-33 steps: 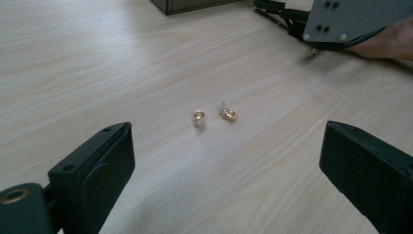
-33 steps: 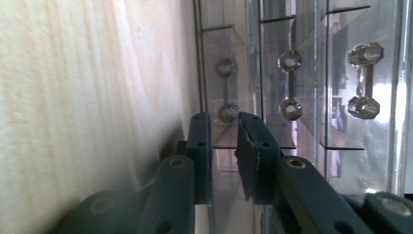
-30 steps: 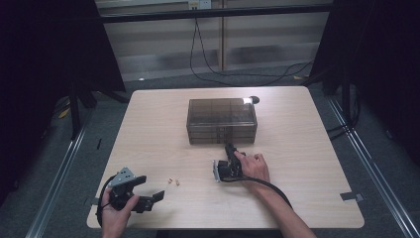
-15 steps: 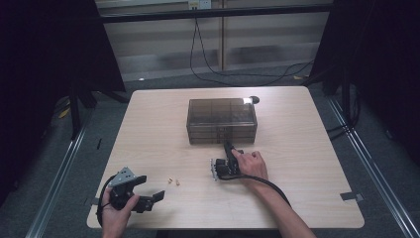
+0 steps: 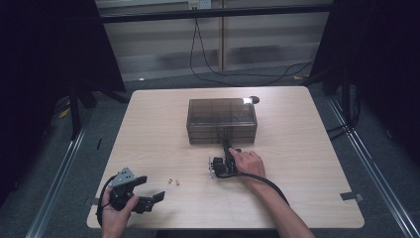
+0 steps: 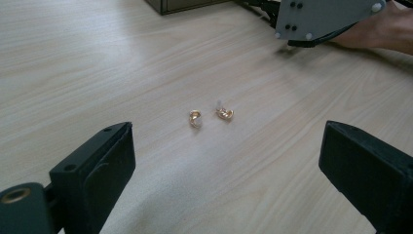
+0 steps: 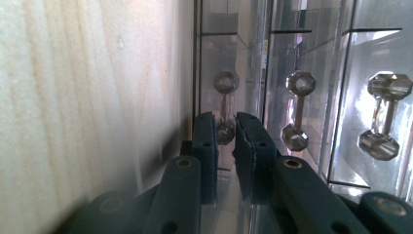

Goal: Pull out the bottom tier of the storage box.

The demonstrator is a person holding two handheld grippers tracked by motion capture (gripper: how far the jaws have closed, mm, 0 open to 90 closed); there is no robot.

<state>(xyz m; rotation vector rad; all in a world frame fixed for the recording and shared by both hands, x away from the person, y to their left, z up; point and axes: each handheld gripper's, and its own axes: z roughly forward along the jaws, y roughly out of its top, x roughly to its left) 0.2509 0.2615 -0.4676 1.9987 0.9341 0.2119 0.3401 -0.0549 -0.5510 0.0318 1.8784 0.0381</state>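
Observation:
A smoky clear drawer box [image 5: 222, 120] stands mid-table. My right gripper [image 5: 226, 145] points at its front, held on its side. In the right gripper view the jaws [image 7: 225, 134] are closed around a small crystal drawer knob [image 7: 225, 127] on the box front [image 7: 234, 48]. Two small gold earrings [image 5: 173, 181] lie on the wood left of that hand. They show close up as one earring [image 6: 196, 118] and the other earring [image 6: 224, 113], a short way ahead of my left gripper [image 6: 228, 148]. That left gripper [image 5: 154, 187] is wide open near the table's front left corner, holding nothing.
Two more crystal knobs [image 7: 300, 83] [image 7: 389, 87] line the box front beside the gripped one. A small dark round object [image 5: 254, 99] lies behind the box. The wooden table [image 5: 317, 148] has bare room on both sides. The right gripper's grey plate [image 6: 321, 19] shows beyond the earrings.
The right hand and its gripper have shifted slightly at the box's front. The left gripper and the earrings have stayed put.

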